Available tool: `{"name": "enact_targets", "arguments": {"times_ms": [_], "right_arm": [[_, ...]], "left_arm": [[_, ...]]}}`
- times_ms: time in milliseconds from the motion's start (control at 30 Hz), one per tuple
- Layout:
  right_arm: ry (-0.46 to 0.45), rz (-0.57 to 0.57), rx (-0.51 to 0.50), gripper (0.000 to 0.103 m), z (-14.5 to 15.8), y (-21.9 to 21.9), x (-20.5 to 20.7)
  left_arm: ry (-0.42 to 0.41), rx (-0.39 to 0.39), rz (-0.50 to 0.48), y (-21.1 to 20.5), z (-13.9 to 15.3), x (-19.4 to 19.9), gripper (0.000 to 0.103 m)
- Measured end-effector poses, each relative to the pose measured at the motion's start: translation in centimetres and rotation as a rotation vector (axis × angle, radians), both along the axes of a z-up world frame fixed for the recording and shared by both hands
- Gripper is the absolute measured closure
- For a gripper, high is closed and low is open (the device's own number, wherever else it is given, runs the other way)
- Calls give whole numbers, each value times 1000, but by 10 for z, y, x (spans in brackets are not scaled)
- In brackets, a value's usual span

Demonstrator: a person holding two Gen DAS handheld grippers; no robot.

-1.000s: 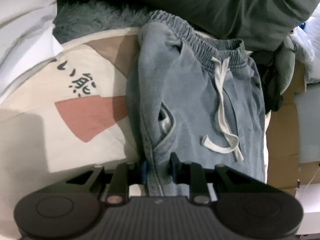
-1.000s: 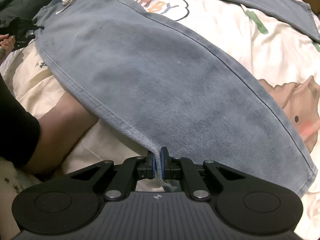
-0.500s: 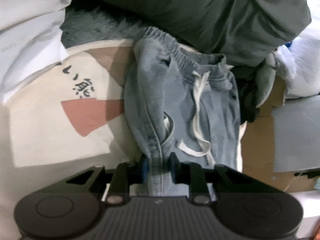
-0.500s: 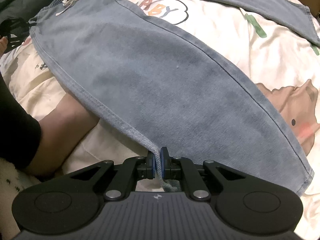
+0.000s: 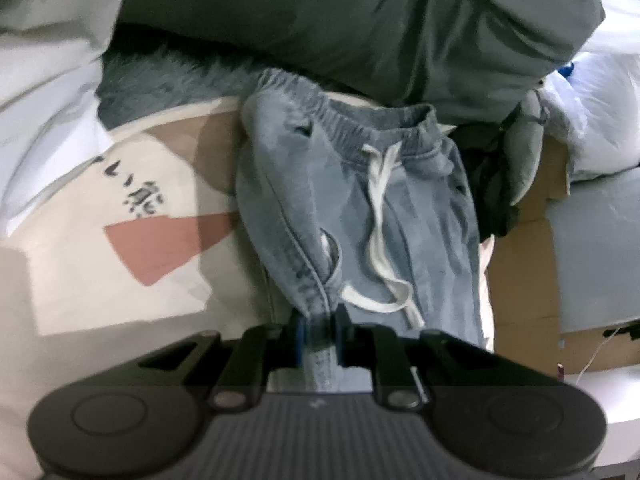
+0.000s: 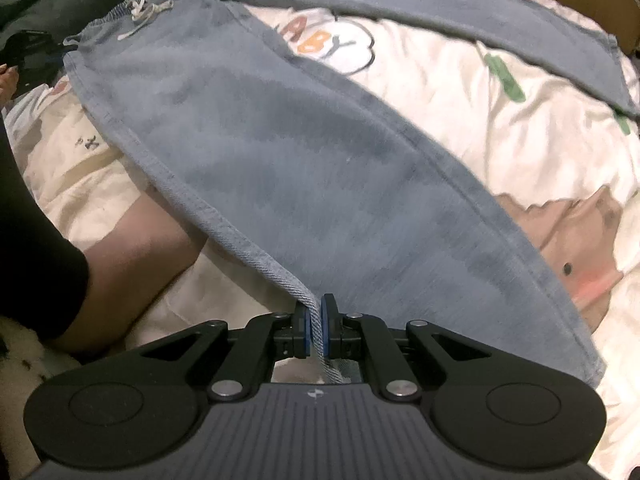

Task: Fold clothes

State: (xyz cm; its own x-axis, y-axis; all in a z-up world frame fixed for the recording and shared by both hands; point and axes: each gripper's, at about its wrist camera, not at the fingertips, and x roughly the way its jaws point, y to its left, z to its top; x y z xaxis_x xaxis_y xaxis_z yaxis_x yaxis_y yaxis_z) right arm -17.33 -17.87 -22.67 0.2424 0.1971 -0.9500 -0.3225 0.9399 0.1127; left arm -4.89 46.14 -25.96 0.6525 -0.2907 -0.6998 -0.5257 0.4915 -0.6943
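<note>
The blue trousers (image 6: 320,168) are spread on the bed (image 6: 500,128), toward twelve o'clock. Left tongs (image 5: 319,338) have been closing on the side seam; right tongs (image 6: 316,332) stay clenched on a leg's edge. The lengthwise fold is judged in hand; next, both pinched edges must be carried across together.

Bedroom in a home, work done on a bed. Cream duvet (image 6: 460,92) w/ kids' cartoon print: "BABY" cloud (image 6: 332,42), bear face (image 6: 576,248). Grey pillow (image 5: 360,20) and fluffy blue-grey throw (image 5: 168,84) at the far end, white bedding (image 5: 44,60) to the left. Cardboard boxes (image 5: 520,280) and clothes piled beside the bed.
</note>
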Motion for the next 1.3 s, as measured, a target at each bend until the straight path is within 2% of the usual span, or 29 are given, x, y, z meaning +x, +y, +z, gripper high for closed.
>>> {"name": "enact_targets", "arguments": {"times_ms": [467, 767, 1033, 1300], "right_arm": [[-96, -43, -61, 102, 69, -15, 33], [-200, -74, -118, 102, 116, -19, 62], [-247, -165, -117, 102, 145, -34, 107], [-290, -202, -140, 102, 153, -42, 140]], "left_arm": [[-42, 44, -82, -33, 63, 41, 89], [-95, 19, -85, -43, 82, 64, 89], [-122, 8, -109, -56, 96, 98, 89], [-142, 3, -122, -66, 101, 132, 91]]}}
